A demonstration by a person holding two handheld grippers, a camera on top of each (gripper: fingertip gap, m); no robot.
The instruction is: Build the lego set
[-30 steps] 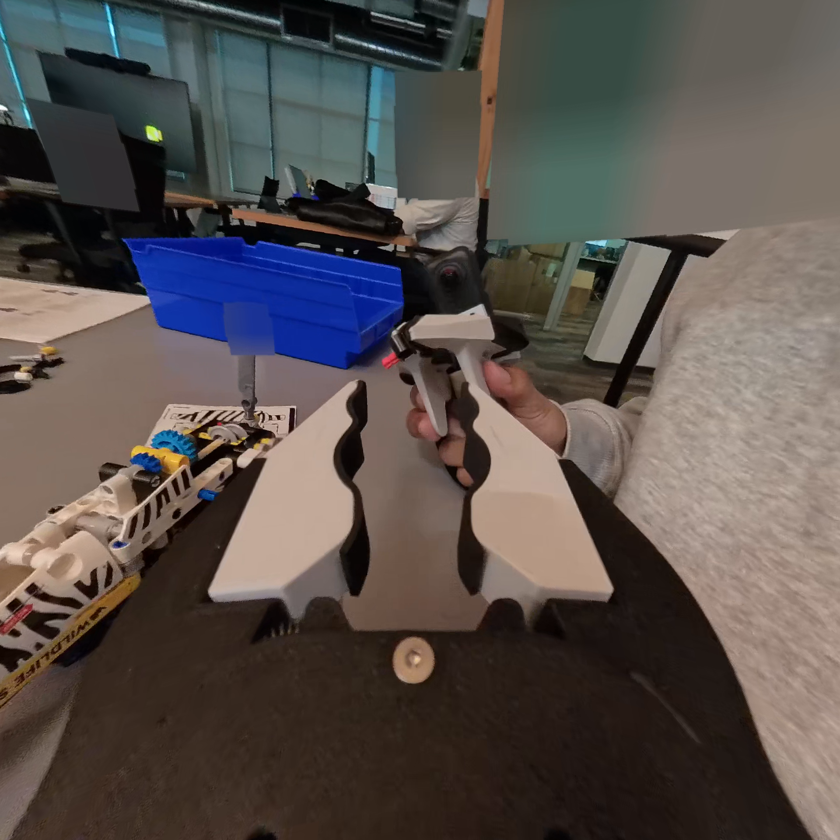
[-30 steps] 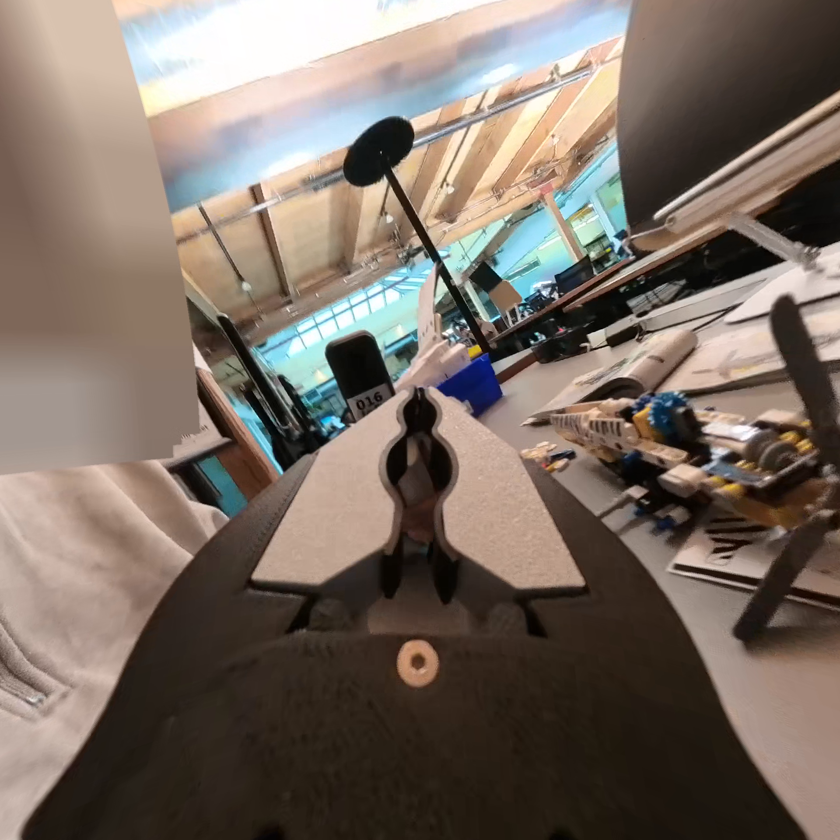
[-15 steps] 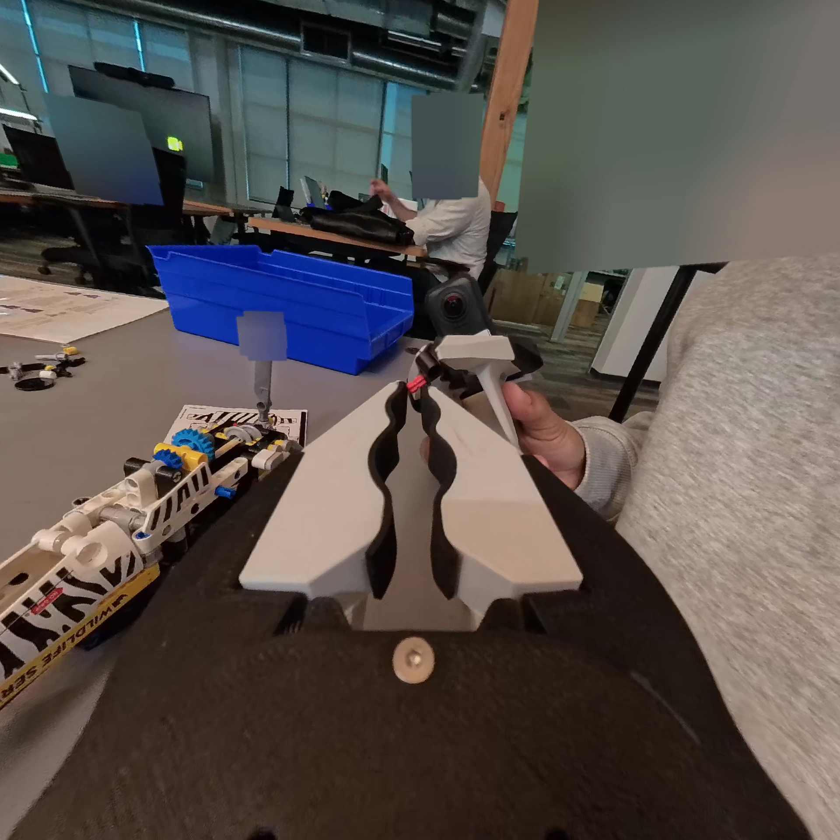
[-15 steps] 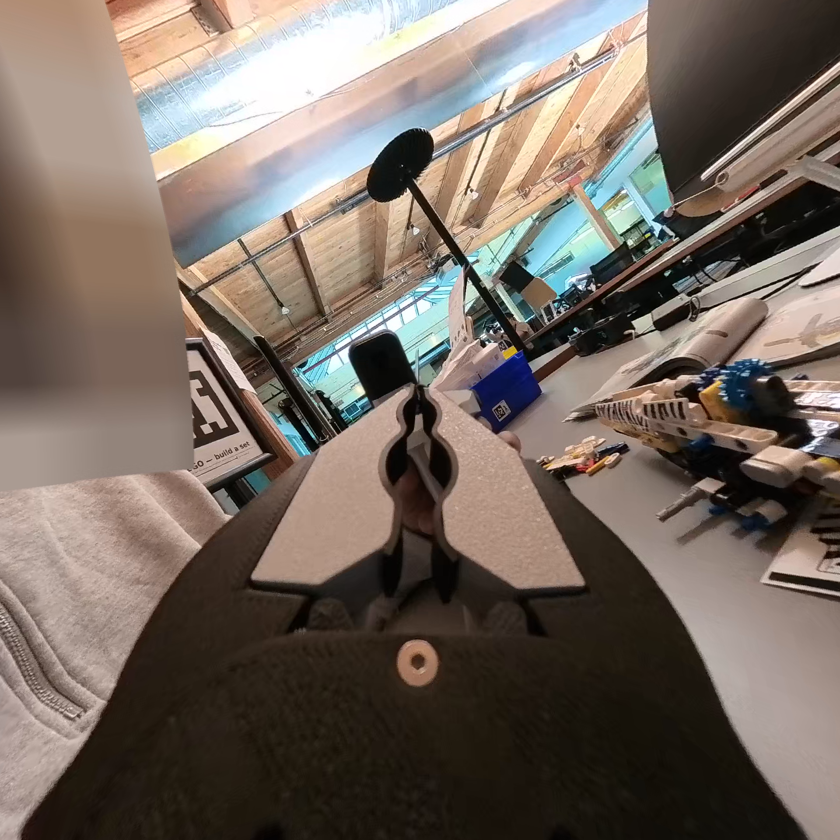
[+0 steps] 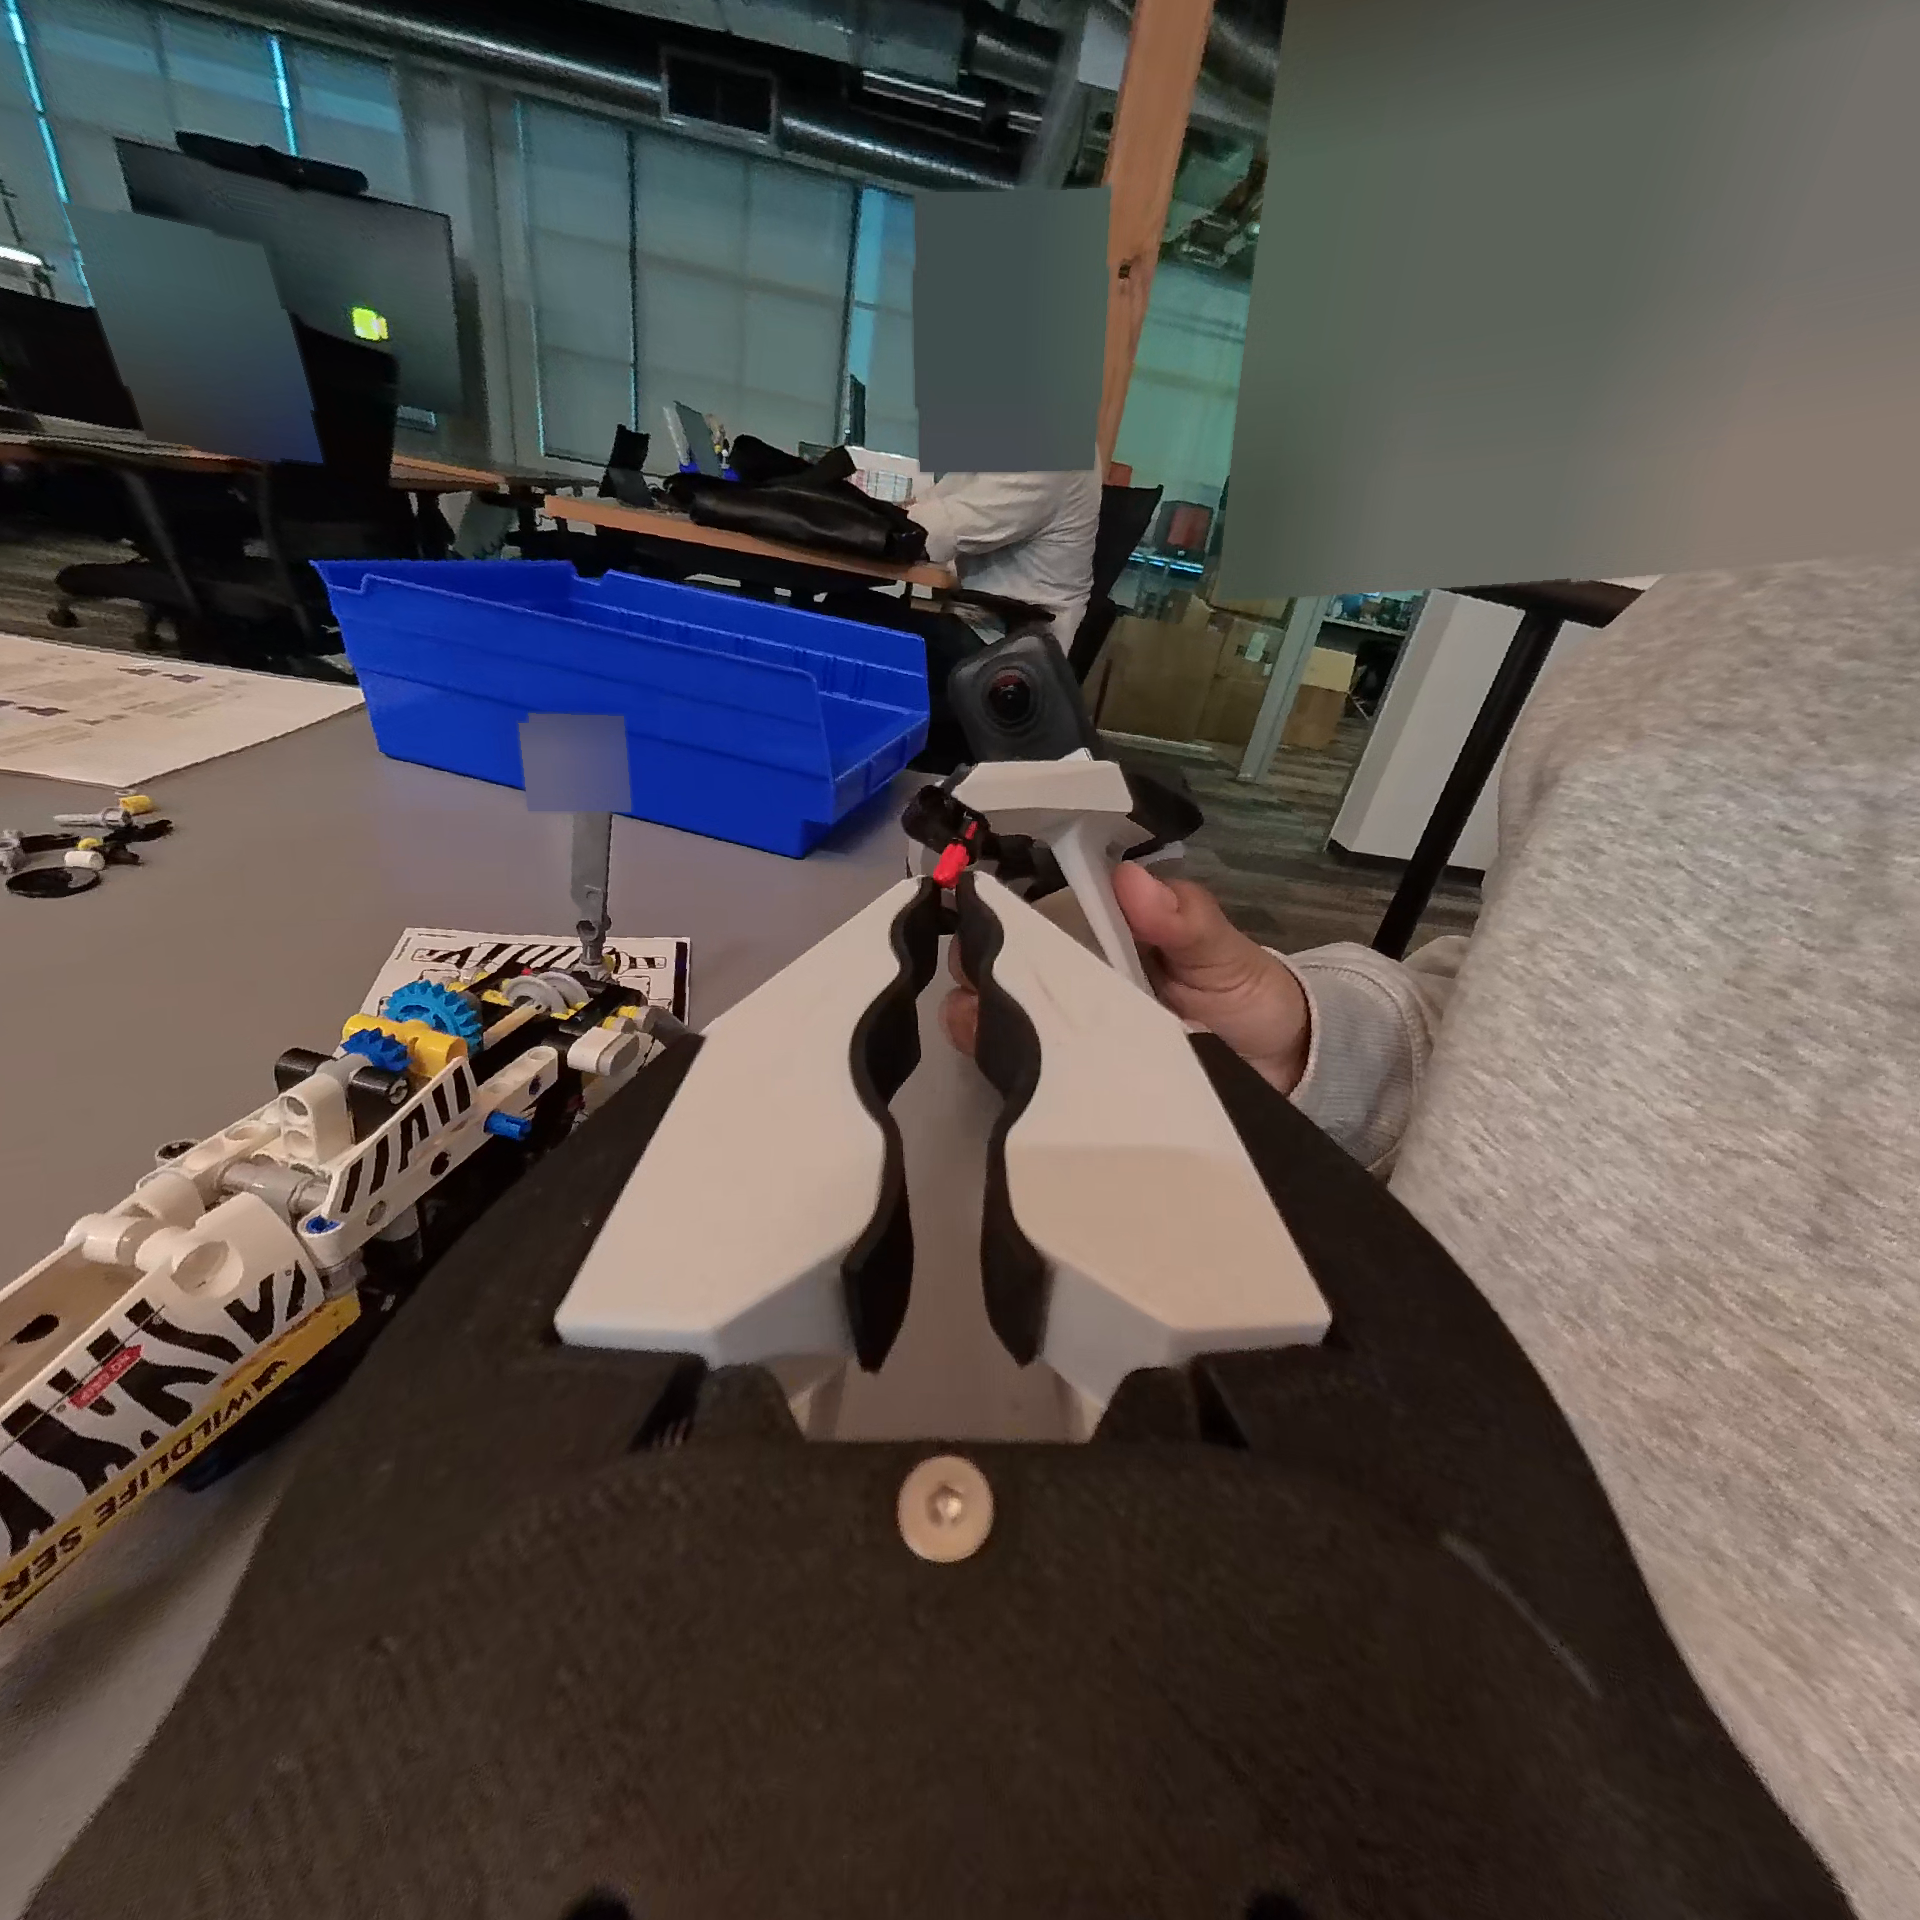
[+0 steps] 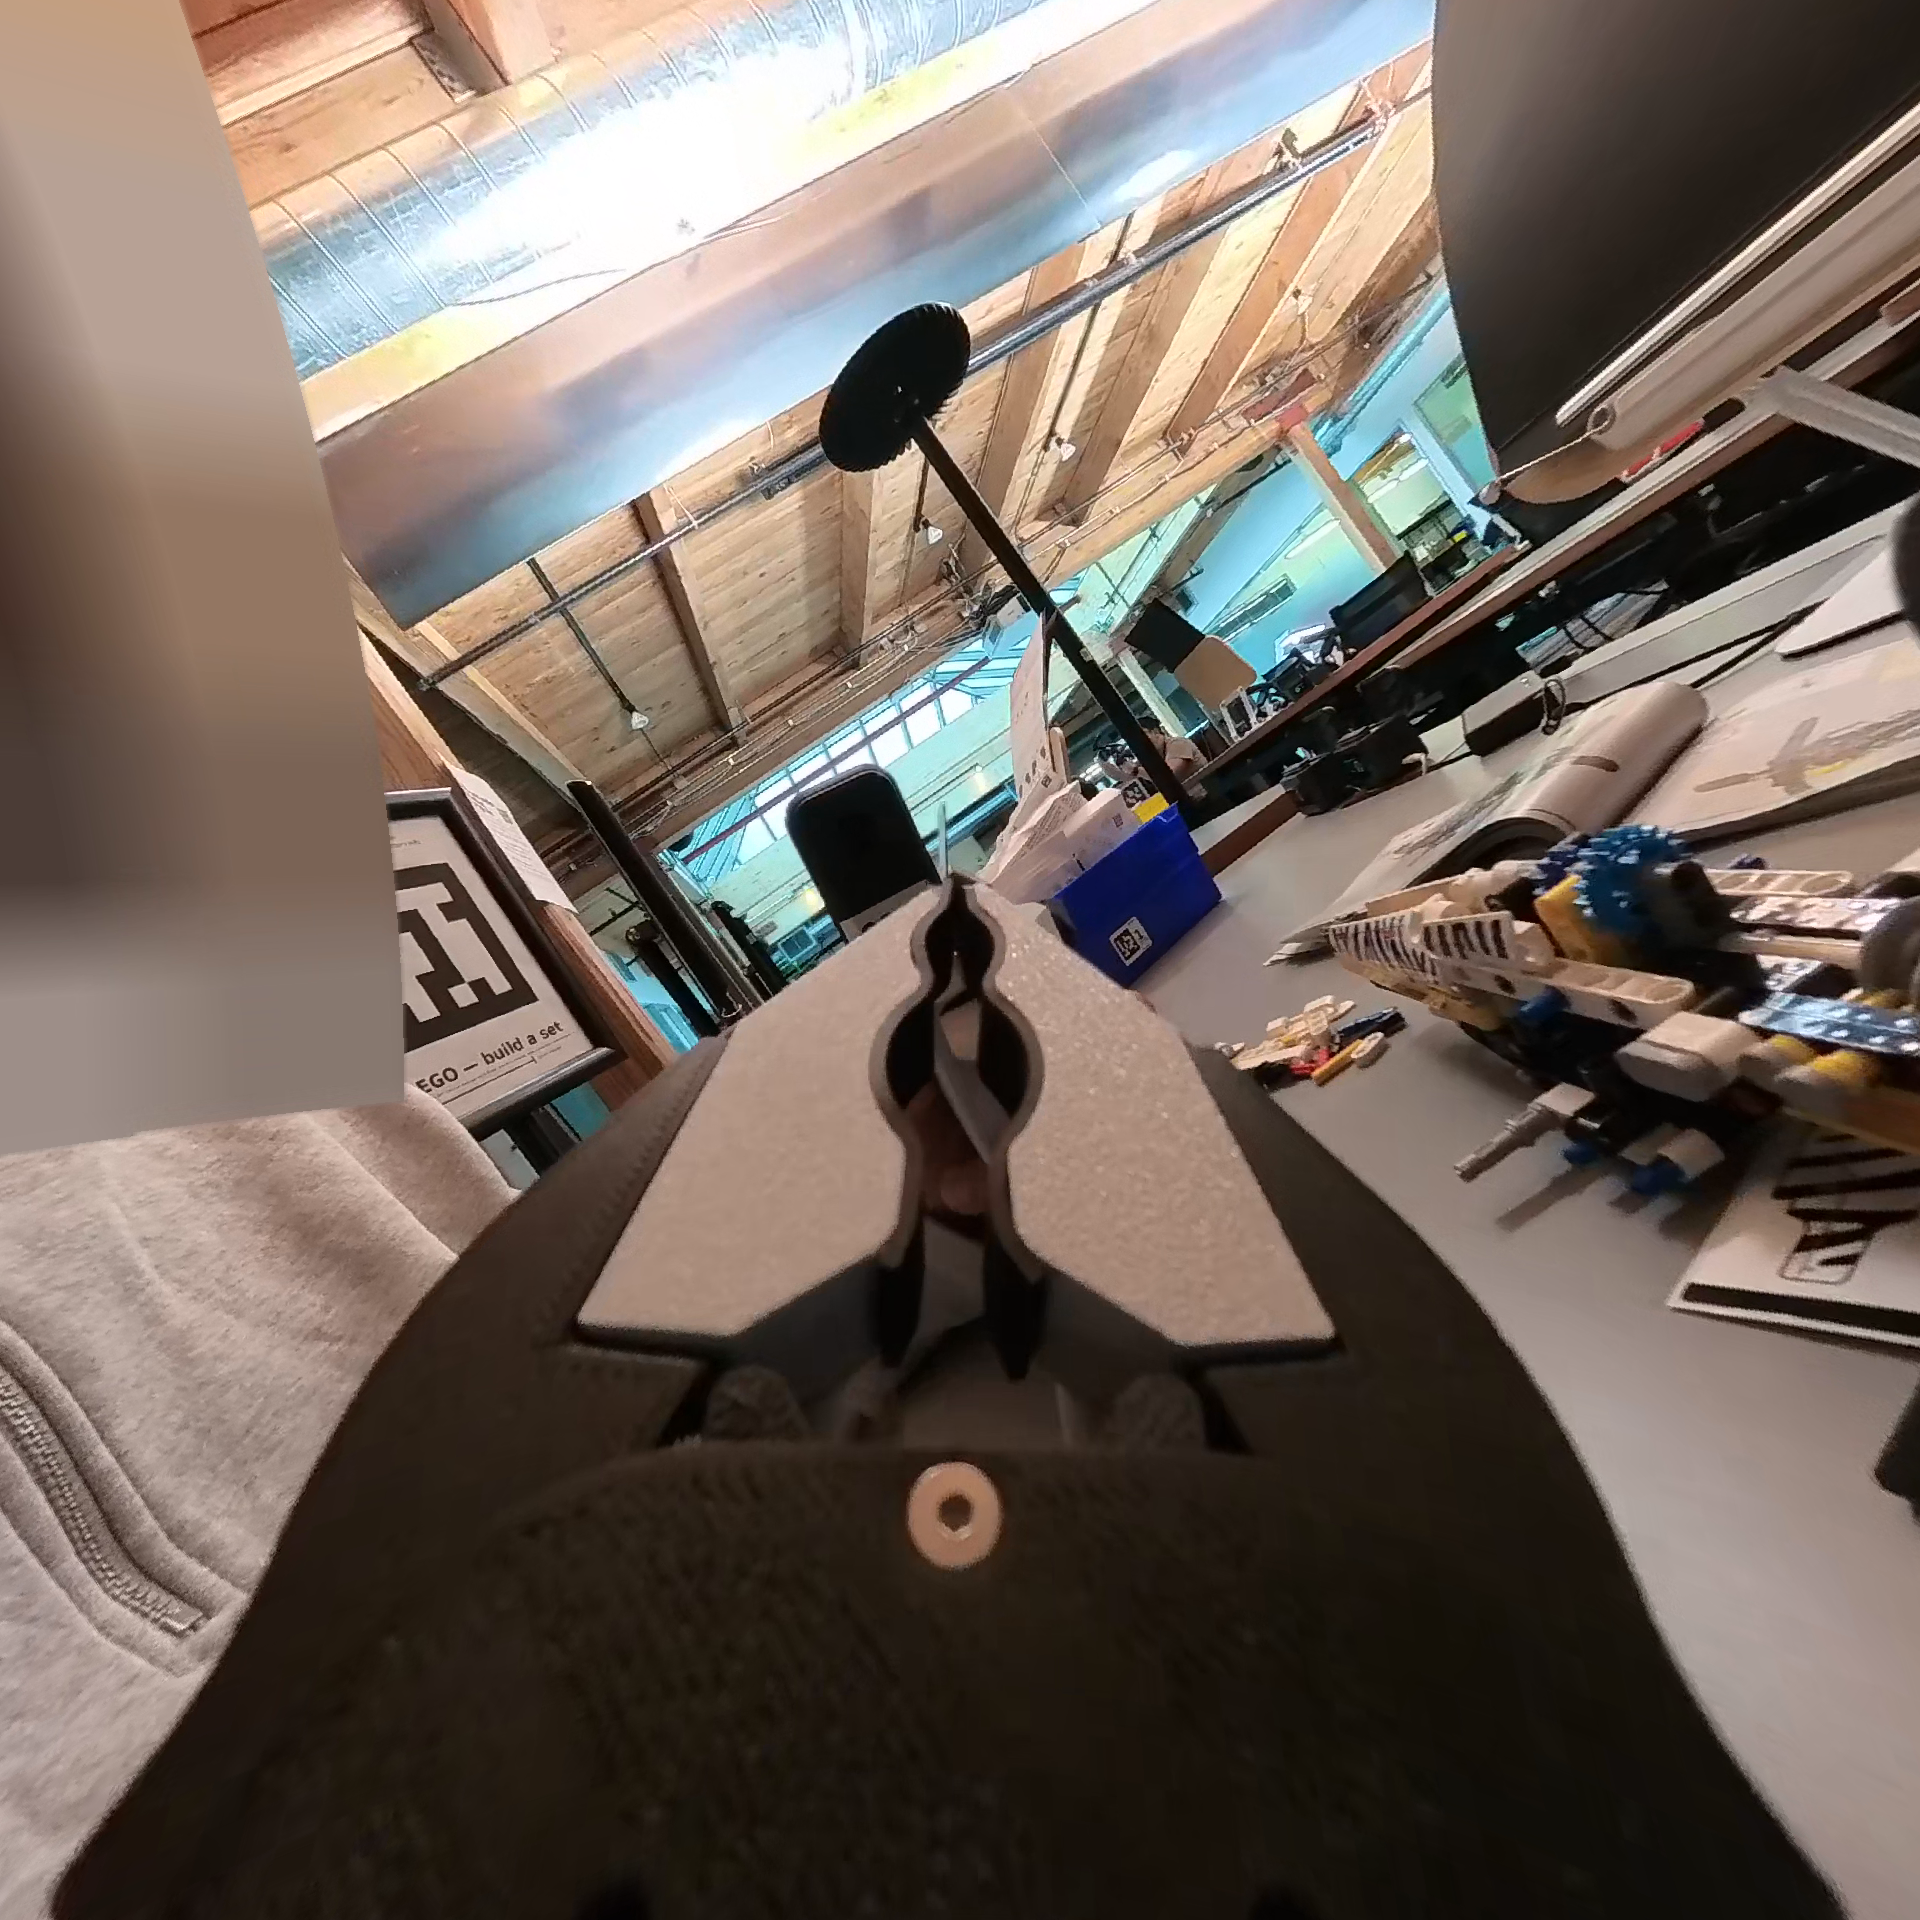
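My left gripper (image 5: 943, 888) has its jaws drawn in around a small red and black Lego piece (image 5: 948, 864) at its tips. My right gripper (image 6: 956, 888) is shut. In the left wrist view it (image 5: 951, 821) is held by a hand just beyond my left tips and grips the same piece from above. In the right wrist view my own fingers hide the piece. The partly built zebra-striped Lego model (image 5: 312, 1143) lies on the grey table (image 5: 260, 935) to the left. In the right wrist view it (image 6: 1558, 956) lies to the right.
A blue bin (image 5: 644, 707) stands behind the model, and a smaller blue bin (image 6: 1132, 914) is in the right wrist view. Loose pieces (image 5: 73, 852) (image 6: 1309, 1049) lie on the table. A sticker sheet (image 5: 530, 956) lies under the model. An open booklet (image 6: 1558, 779) lies behind it. A grey-sleeved arm (image 5: 1662, 1039) fills the right. Both grippers' tips are close together, under 4 cm apart.
My left jaws have closed from wide open to nearly shut around the red piece. The right gripper has brought the piece to my left tips, and both have lifted slightly.
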